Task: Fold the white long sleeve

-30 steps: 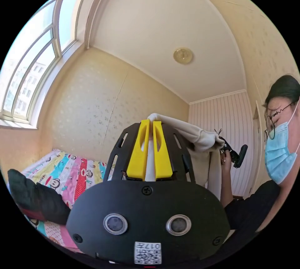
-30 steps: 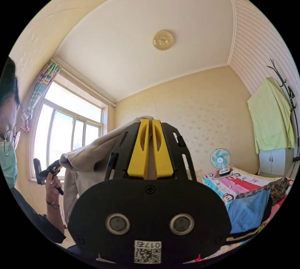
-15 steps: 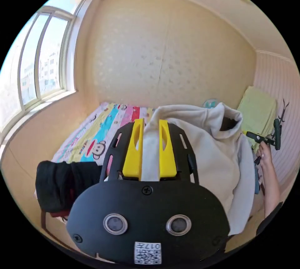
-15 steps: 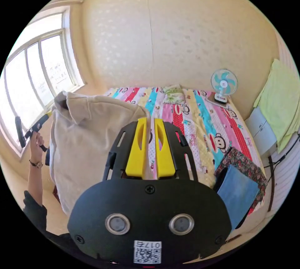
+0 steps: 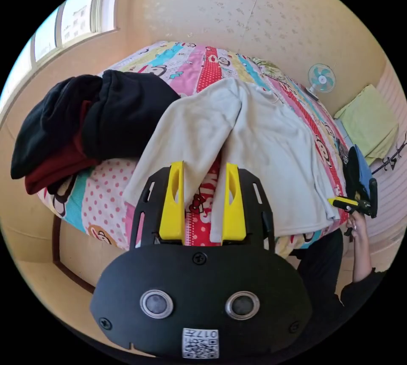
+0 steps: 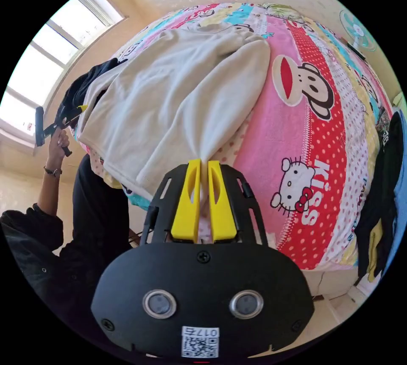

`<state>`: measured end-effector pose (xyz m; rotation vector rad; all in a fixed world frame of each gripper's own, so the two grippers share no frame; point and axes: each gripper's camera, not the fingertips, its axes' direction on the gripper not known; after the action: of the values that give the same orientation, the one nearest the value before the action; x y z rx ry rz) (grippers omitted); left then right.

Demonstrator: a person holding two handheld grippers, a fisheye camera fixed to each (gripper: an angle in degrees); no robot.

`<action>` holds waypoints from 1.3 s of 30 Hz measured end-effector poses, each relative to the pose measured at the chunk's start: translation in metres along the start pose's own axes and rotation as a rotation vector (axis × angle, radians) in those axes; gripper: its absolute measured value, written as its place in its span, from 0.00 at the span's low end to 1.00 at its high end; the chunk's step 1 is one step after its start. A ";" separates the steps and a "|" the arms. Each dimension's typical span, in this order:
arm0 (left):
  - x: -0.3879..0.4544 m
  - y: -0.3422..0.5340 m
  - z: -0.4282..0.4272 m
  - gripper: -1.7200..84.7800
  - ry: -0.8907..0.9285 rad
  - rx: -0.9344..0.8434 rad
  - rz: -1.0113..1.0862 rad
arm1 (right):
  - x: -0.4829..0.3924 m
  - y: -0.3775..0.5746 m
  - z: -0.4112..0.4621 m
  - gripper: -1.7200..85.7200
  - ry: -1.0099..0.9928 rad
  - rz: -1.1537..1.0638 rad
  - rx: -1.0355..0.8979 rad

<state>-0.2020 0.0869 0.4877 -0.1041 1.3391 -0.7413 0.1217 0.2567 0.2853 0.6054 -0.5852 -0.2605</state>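
In the left gripper view, your left gripper (image 5: 202, 195) has its yellow jaws spread apart with nothing pinched; between them you see the dotted bedspread (image 5: 106, 195), and one sleeve end of the white long sleeve (image 5: 254, 136) runs along the inner side of one jaw. The soft, cream garment lies spread over the near edge of the bed, sleeves fanned toward you. A heap of black and red clothes (image 5: 85, 119) sits by it at the bed's corner.

In the right gripper view, your right gripper (image 6: 202, 197) has its jaws nearly closed, pinching a sleeve end. The white long sleeve (image 6: 169, 97) lies flat by the bed's near edge.
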 end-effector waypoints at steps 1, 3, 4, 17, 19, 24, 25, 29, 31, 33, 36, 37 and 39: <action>-0.010 0.001 -0.005 0.18 0.086 -0.026 0.001 | 0.014 -0.002 -0.022 0.07 0.059 0.014 0.012; -0.022 -0.001 -0.009 0.18 0.222 -0.073 -0.002 | 0.044 0.001 -0.070 0.07 0.198 0.092 0.106; -0.029 -0.002 -0.012 0.18 0.304 -0.087 -0.012 | 0.069 0.009 -0.102 0.07 0.341 0.211 0.188; -0.081 -0.038 -0.010 0.13 0.320 -0.163 -0.162 | 0.038 0.063 0.049 0.16 -0.393 0.267 0.029; -0.084 -0.047 -0.020 0.08 0.333 -0.200 -0.135 | 0.017 0.081 0.049 0.08 -0.241 0.226 0.091; -0.096 -0.059 -0.086 0.05 0.358 -0.198 0.010 | 0.046 0.129 -0.021 0.06 -0.304 0.181 0.132; -0.096 -0.058 -0.100 0.05 0.376 -0.250 0.064 | 0.054 0.147 -0.044 0.06 -0.283 0.166 0.140; -0.097 -0.033 -0.120 0.07 0.507 -0.392 0.128 | 0.065 0.195 -0.070 0.06 -0.218 0.095 0.038; -0.111 -0.022 -0.117 0.11 0.505 -0.368 0.039 | 0.083 0.220 -0.050 0.05 -0.211 0.207 0.005; -0.141 -0.017 -0.117 0.15 0.496 -0.274 -0.121 | 0.096 0.235 -0.035 0.05 -0.245 0.308 -0.008; -0.204 -0.021 -0.122 0.18 0.722 -0.024 -0.411 | 0.102 0.251 -0.033 0.06 -0.344 0.357 0.099; -0.223 -0.027 -0.123 0.19 0.768 0.055 -0.499 | 0.100 0.251 -0.033 0.06 -0.372 0.357 0.124; -0.242 -0.045 -0.121 0.21 0.785 0.126 -0.580 | 0.093 0.241 -0.028 0.06 -0.385 0.333 0.114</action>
<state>-0.3406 0.2235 0.6808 -0.1054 2.0332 -1.4501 0.2280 0.4247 0.4525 0.5605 -1.0653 -0.0271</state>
